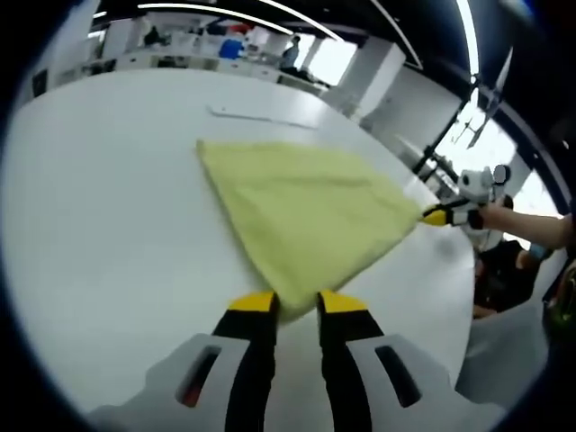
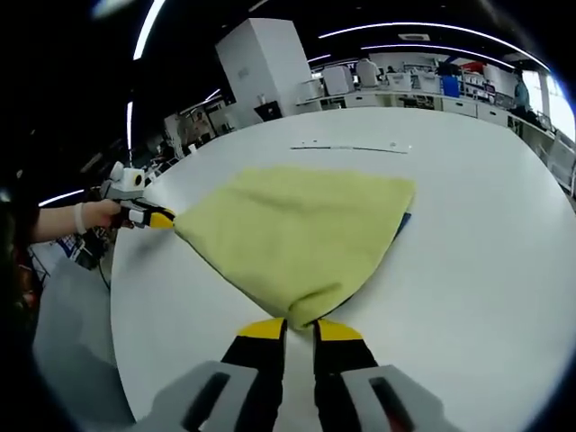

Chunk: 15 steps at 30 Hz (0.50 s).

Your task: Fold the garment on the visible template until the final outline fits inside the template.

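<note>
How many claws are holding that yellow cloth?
2: the left claw grips one corner of the yellow cloth, and the right claw grips the neighbouring corner; more cloth corners may lie hidden underneath.

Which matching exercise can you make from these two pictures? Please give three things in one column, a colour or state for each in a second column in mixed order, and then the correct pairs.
Things:
1. garment
2. table
3. left gripper

Colour or state:
A. white, bare around the cloth
B. yellow tips, closed on a corner of the cloth
C. pale yellow, lying spread flat

Pairs: 1-C, 2-A, 3-B

The right gripper likewise pinches another corner of the garment.
</note>
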Each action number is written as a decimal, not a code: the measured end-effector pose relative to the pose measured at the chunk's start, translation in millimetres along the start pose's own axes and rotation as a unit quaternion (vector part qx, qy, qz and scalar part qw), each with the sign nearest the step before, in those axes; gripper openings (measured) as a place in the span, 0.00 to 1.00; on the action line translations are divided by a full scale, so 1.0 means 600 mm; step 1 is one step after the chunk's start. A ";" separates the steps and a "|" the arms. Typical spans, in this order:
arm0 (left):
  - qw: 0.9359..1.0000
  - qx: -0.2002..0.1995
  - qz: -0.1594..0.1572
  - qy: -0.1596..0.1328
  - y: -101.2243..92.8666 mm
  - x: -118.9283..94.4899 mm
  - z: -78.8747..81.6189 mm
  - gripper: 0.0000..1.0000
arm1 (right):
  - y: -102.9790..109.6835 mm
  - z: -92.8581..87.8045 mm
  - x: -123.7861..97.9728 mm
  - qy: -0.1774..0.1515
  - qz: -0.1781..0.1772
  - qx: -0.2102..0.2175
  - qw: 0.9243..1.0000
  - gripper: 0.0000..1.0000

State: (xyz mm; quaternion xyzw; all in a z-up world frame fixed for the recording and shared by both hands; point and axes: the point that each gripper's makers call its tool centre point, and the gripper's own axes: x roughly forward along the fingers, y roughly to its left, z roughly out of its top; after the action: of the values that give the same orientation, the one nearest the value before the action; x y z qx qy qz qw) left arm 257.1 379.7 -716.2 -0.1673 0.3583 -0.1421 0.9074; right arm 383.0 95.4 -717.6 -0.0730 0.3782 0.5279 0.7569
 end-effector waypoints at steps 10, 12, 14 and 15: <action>1.000 -0.007 0.001 0.006 0.002 -0.001 -0.004 0.02 | -0.001 0.006 0.001 -0.012 -0.005 0.007 1.000 0.00; 1.000 -0.008 0.003 0.008 0.004 -0.001 -0.005 0.01 | -0.001 0.006 0.000 -0.011 -0.006 0.004 1.000 0.00; 1.000 -0.010 0.003 0.008 0.004 -0.002 -0.004 0.00 | -0.002 0.005 -0.002 -0.009 -0.005 0.002 1.000 0.00; 1.000 -0.008 0.004 0.009 0.005 -0.002 -0.004 0.00 | -0.003 0.006 -0.005 -0.009 -0.004 0.001 1.000 0.00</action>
State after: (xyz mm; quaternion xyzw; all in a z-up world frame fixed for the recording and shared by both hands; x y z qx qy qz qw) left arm 255.1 382.3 -718.0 -0.1716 0.3681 -0.1370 0.9035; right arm 386.0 94.3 -713.9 -0.0690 0.3713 0.5251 0.7627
